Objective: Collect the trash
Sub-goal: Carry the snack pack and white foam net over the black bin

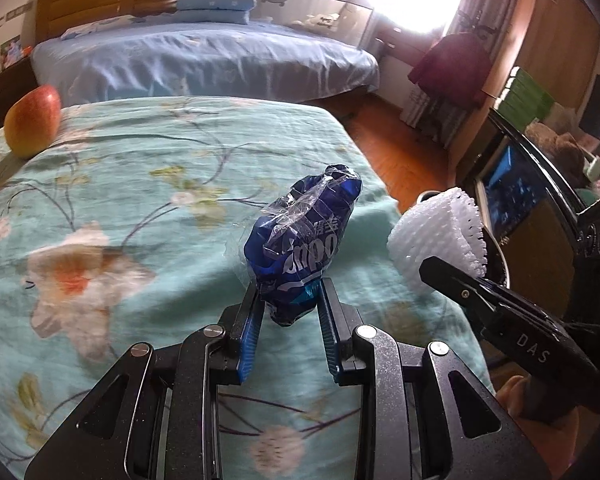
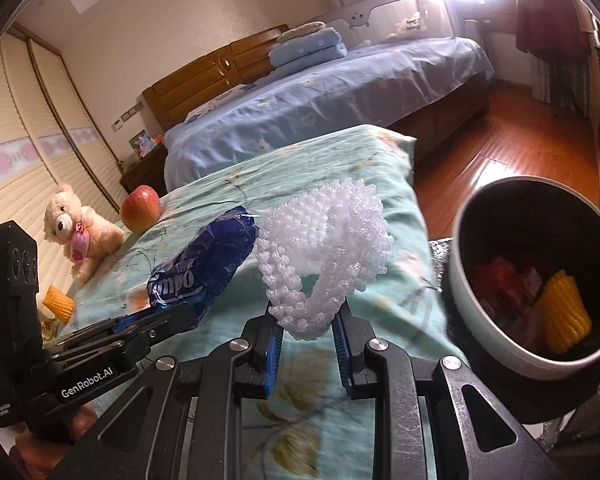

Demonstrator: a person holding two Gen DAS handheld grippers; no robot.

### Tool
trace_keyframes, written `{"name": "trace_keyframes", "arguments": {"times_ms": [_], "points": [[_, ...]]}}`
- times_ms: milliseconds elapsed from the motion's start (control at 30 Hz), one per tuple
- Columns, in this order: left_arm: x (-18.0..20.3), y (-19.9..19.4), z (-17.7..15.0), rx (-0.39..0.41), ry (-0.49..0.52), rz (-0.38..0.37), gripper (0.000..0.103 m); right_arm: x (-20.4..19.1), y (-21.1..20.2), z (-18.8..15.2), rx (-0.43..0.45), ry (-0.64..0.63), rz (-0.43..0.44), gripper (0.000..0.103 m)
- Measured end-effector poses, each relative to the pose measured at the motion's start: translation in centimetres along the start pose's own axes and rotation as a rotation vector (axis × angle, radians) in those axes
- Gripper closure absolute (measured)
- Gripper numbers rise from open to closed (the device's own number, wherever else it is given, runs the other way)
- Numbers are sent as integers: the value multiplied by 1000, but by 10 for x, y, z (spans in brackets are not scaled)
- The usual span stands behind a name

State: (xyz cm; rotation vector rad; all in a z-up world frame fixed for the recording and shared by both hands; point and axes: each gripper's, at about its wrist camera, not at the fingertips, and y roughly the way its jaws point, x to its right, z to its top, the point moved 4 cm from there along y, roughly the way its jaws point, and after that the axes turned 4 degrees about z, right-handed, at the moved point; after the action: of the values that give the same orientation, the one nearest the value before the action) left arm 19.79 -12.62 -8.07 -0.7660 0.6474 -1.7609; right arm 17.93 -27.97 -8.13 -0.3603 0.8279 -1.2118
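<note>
My left gripper (image 1: 289, 300) is shut on a crumpled blue plastic wrapper (image 1: 306, 240) and holds it above the floral bedspread (image 1: 140, 208). My right gripper (image 2: 307, 322) is shut on a white foam fruit net (image 2: 328, 252), also lifted above the bedspread (image 2: 400, 280). The wrapper (image 2: 208, 260) and left gripper (image 2: 156, 322) show at the left of the right wrist view; the net (image 1: 436, 240) shows at the right of the left wrist view. A round bin (image 2: 476, 320) stands at the right, holding a yellow foam net (image 2: 564, 312) and reddish scraps.
A red apple (image 1: 32, 120) lies on the far left of the bedspread, with a teddy bear (image 2: 76, 232) and a yellow foam net (image 2: 58, 302) beside it. A blue bed (image 1: 204, 60) stands behind. Wooden floor (image 2: 500, 140) lies to the right.
</note>
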Motion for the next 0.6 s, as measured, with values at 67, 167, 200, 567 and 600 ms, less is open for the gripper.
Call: {"name": "trace_keyframes", "arguments": {"times_ms": [67, 167, 200, 567, 600], "points": [[8, 1, 0, -1, 13, -9, 77, 6, -4, -1, 7, 11, -9, 80], [21, 1, 1, 3, 33, -19, 77, 13, -10, -3, 18, 20, -24, 80], [25, 1, 2, 4, 42, -22, 77, 16, -12, -3, 21, 24, -28, 80], [56, 4, 7, 13, 101, -42, 77, 42, -34, -4, 52, 54, -66, 79], [58, 4, 7, 12, 105, -44, 77, 44, -35, -4, 54, 57, -70, 79]]}}
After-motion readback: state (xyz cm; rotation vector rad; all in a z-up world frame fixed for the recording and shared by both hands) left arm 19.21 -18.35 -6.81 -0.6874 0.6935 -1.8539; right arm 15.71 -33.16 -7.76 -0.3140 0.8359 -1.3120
